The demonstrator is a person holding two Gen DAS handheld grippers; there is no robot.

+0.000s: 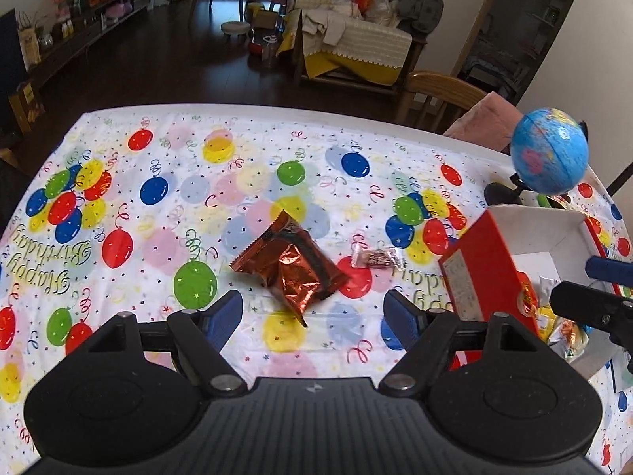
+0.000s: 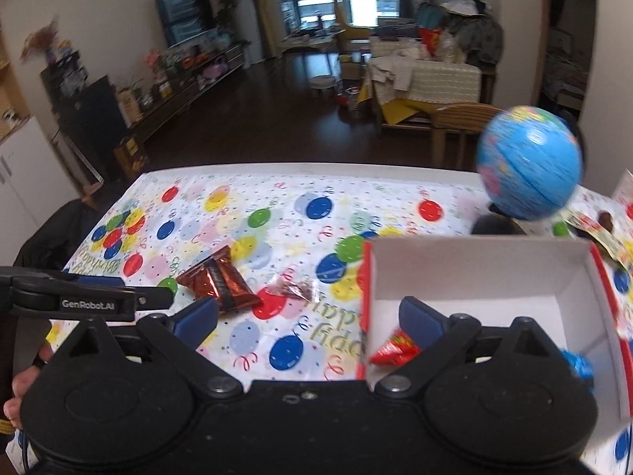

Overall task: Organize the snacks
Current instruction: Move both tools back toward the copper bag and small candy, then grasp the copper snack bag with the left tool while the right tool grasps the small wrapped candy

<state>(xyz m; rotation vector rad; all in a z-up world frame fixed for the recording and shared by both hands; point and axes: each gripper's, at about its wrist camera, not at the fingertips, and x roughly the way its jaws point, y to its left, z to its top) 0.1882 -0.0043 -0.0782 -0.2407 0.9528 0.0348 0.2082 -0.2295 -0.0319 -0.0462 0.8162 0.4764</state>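
Your left hand-held gripper [image 1: 312,308] hung wide and empty just short of the copper snack packet [image 1: 287,267] on the tabletop [image 1: 118,150]; your right hand-held gripper [image 2: 308,318], also wide, straddled the red box [image 2: 480,261] wall. Slick foil could have slipped a shallow pinch.

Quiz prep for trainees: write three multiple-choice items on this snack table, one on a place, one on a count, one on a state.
1. The copper-brown snack packet lies: A in the box, B on the tablecloth, C on a chair.
2. Snacks on the cloth in front of the left gripper: A two, B four, C none.
3. The red box is: A taped shut, B open, C upside down.

Key: B, it rests on the balloon print beside the small clear-wrapped candy; A, only that pair shows there; B, its white inside shows.
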